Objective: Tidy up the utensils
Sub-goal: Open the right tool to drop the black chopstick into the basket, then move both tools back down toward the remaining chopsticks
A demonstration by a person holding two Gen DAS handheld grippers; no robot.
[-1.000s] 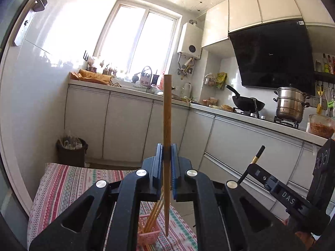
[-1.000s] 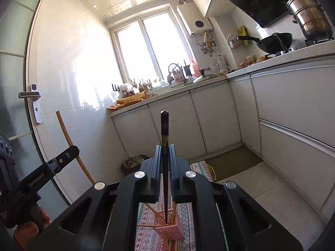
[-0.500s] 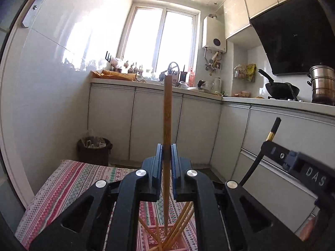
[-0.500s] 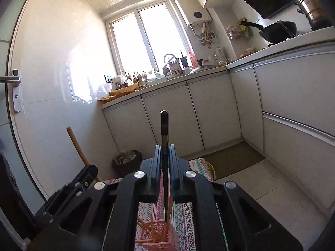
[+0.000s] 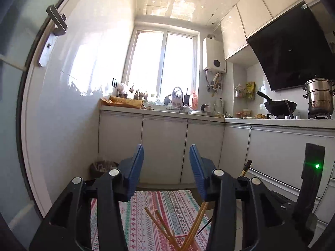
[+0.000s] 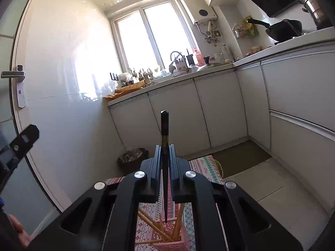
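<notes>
My left gripper (image 5: 166,156) is open and empty, its blue pads wide apart above a pink slotted holder (image 5: 182,241). Several wooden chopsticks (image 5: 161,228) lean in that holder. My right gripper (image 6: 165,153) is shut on a black chopstick (image 6: 164,129), held upright with its thin tip down just over the pink holder (image 6: 167,240), where wooden chopsticks (image 6: 152,228) stand. The black chopstick's top (image 5: 246,167) and the right gripper's body show at the right of the left wrist view. Part of the left gripper (image 6: 21,142) shows at the left of the right wrist view.
The holder stands on a striped patterned cloth (image 5: 167,207). White kitchen cabinets (image 5: 163,146) run behind and to the right under a cluttered counter. A dark bin (image 6: 132,156) sits in the corner. A white door with a metal handle (image 5: 54,23) is on the left.
My left gripper opened and let go of the wooden chopstick, which now stands in the pink holder. My right gripper still holds the black chopstick, now lower over the holder.
</notes>
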